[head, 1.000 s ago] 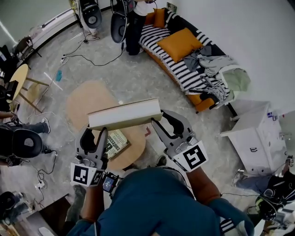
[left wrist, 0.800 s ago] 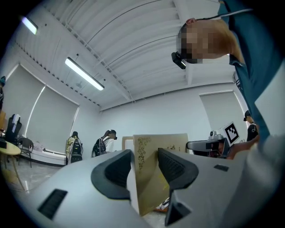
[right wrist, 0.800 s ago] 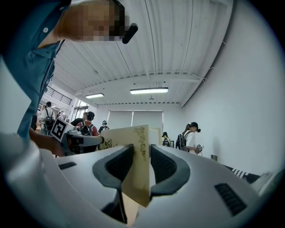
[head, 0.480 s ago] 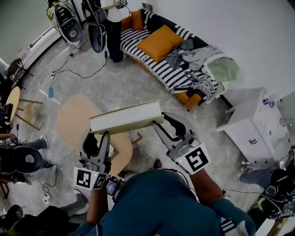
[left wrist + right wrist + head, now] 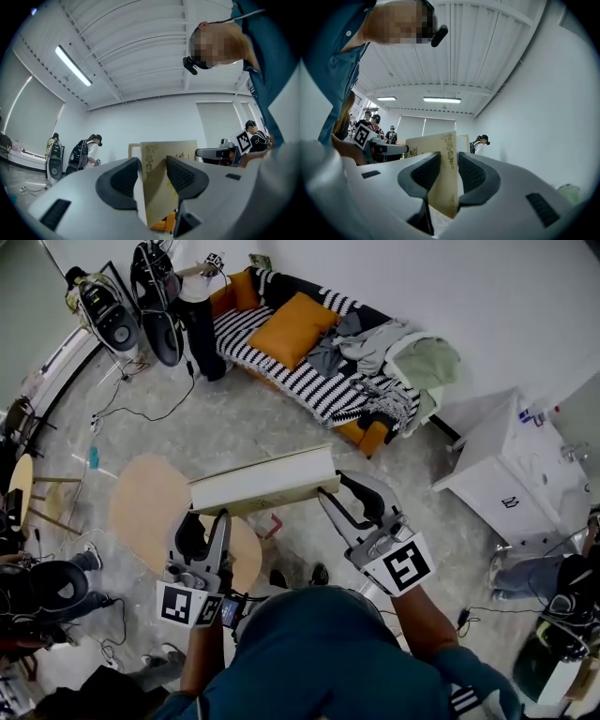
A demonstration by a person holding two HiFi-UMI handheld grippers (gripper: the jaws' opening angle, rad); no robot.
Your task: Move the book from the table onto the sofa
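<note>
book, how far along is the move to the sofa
Done: the book is lifted off the round table. In hand: the left gripper and right gripper each clamp one end, holding it in the air. Left: carry it across the floor to the striped sofa and set it down.

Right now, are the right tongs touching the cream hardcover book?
Touching. The right gripper view shows the right tongs clamped on the cream hardcover book, both pads against its covers.
</note>
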